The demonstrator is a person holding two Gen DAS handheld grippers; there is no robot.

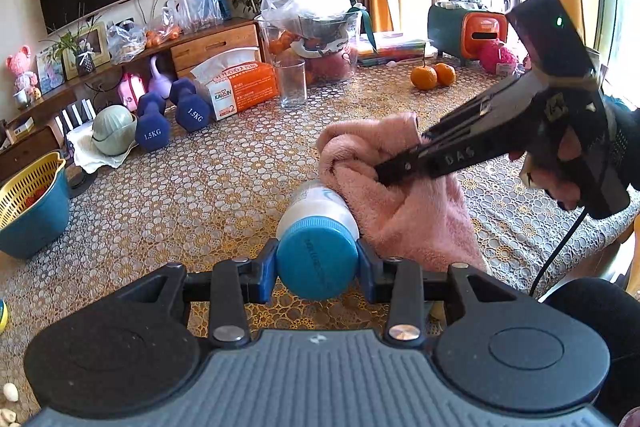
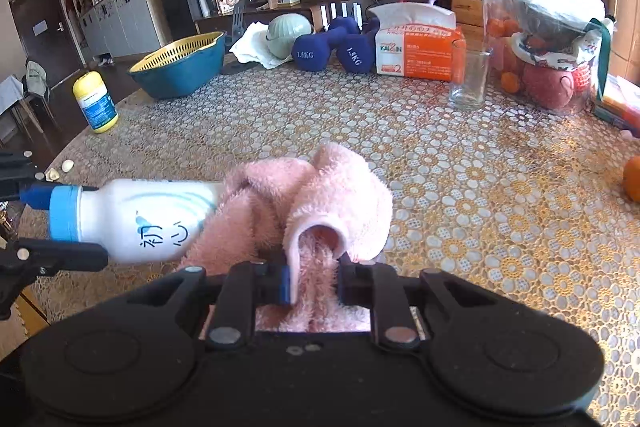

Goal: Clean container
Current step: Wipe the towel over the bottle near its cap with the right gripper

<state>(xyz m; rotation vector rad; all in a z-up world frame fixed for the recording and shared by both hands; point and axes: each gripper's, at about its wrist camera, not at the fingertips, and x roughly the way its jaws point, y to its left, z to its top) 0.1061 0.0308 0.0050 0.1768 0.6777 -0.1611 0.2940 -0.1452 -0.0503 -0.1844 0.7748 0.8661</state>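
Right up close in the left wrist view, my left gripper [image 1: 317,263] is squeezing the blue cap [image 1: 316,259] of a white bottle [image 1: 318,205]. Both blue pads are pressing the cap's sides, so the jaws are only as wide as the cap. I am holding the bottle on its side, just above the lace tablecloth [image 1: 192,195], pointing away from me. At its far end, my right gripper [image 1: 384,173] is pushing a pink towel [image 1: 400,195] against it. To do this well, I think I should be keeping the cap tight so the bottle is not spinning or slipping out.

Closest in the right wrist view, my right gripper [image 2: 314,281] is pinching a fold of the pink towel [image 2: 312,203]; the jaws are nearly closed on it. The towel is wrapping the bottom end of the white bottle [image 2: 148,215], which is sticking out to the left. I think I should be rubbing along the bottle gently, keeping lots of towel touching it.
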